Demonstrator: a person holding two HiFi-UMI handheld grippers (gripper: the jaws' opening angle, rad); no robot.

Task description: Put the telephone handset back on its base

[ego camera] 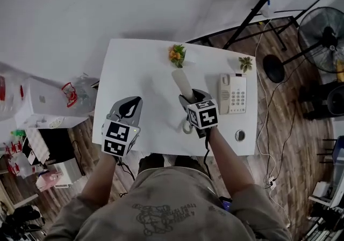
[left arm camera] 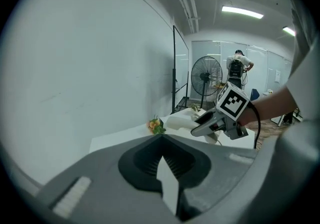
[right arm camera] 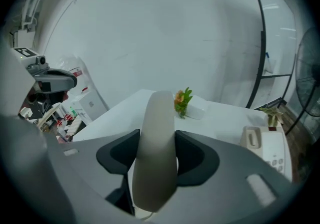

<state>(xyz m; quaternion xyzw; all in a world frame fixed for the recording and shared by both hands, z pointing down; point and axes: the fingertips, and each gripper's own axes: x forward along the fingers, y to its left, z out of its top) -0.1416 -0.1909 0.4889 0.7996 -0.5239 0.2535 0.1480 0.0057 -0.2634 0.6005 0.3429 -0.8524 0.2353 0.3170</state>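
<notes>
Step in hand, as we read it: carry the handset to the cradle. The handset [ego camera: 183, 82] is up off the table [ego camera: 141, 76], clamped across its middle in the right gripper [ego camera: 194, 96], with its free end slanting toward the far edge. The base [ego camera: 233, 94] stands just to its right near the table's right edge, cradle bare, keypad facing up. In the right gripper view the fingers [right arm camera: 194, 154] stand fairly wide, dark pads pressed on both flanks of the grey handset [right arm camera: 156, 150], and the base [right arm camera: 267, 149] shows low at the right. To do this well we would swing the handset right until it lies along the cradle's long axis and level it out (it appears tilted, far end higher). We would then lower both ends together into their recesses and release only once it rests flat. The curled cord [ego camera: 186, 126] below the gripper looks liable to catch under the handset, so we would keep it on the near side. The left gripper [ego camera: 129, 107] hangs over the table's left part, well apart from the phone. In its own view its fingers [left arm camera: 140, 162] meet at the tips with nothing between them: clenched, empty.
</notes>
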